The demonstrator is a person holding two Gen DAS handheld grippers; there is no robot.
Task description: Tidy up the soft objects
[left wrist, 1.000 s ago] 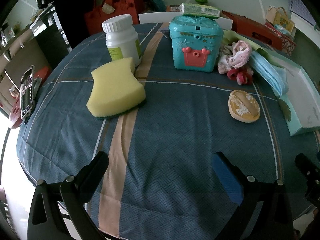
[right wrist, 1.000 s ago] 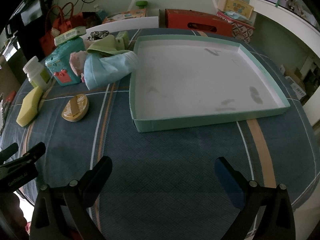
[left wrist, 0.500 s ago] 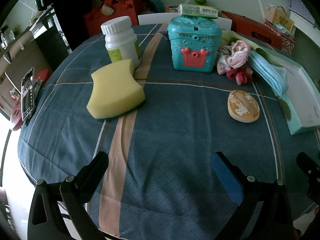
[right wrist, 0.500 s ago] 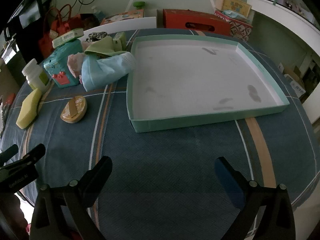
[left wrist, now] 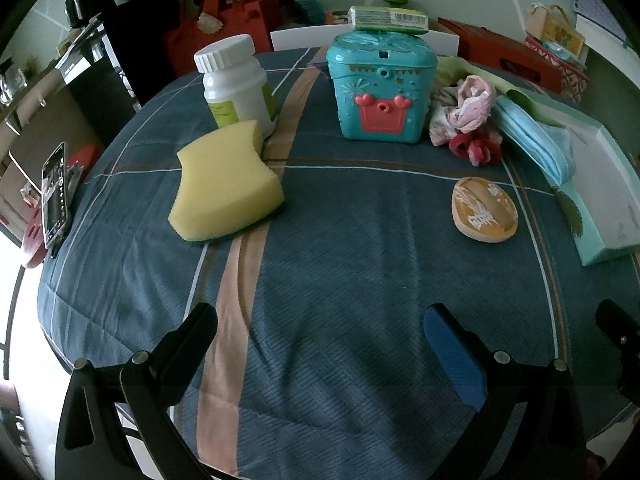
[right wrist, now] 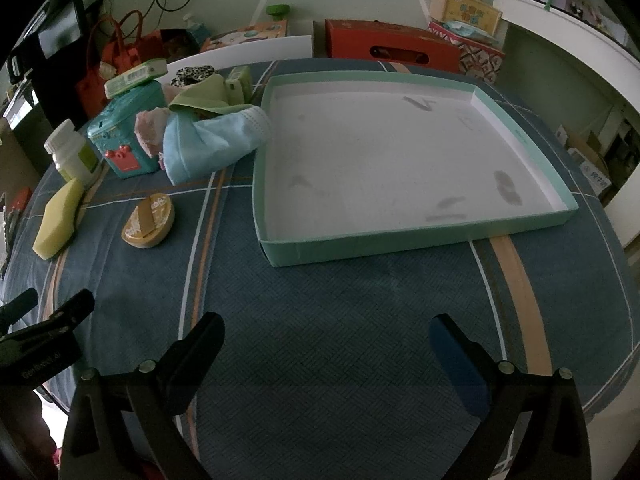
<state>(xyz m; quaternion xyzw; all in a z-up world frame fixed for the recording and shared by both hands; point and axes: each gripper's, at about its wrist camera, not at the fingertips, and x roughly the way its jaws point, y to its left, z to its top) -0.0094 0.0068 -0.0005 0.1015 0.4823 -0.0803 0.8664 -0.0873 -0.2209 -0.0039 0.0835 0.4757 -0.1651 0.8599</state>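
The left gripper [left wrist: 320, 332] sits at the bottom of its frame with its jaws spread wide and nothing between them, over the blue cloth [left wrist: 360, 260]. Above it, left of centre, a yellow sponge [left wrist: 224, 184] lies flat, its far edge touching or nearly touching a white bottle [left wrist: 236, 80]. Right of the bottle stands a teal box [left wrist: 382, 92] with a green packet [left wrist: 388, 18] lying on its lid. Just right of the box sits a pink cloth bundle [left wrist: 464, 108], and beside that a blue mask [left wrist: 536, 140] leans against the tray [left wrist: 600, 240] at the right edge. A tan oval puff [left wrist: 484, 210] lies alone at centre right (well apart from the sponge).

The right gripper [right wrist: 326, 338] is likewise spread and empty at the bottom of its frame. The tray [right wrist: 400, 246] fills the upper centre, its white floor bare but for grey smudges. To its left the mask [right wrist: 212, 140] touches the tray's left wall, with a green cloth [right wrist: 200, 98] draped just behind it. The puff [right wrist: 148, 220] and sponge [right wrist: 58, 218] lie at mid left. The left gripper's tips [right wrist: 48, 316] show at the lower left edge.
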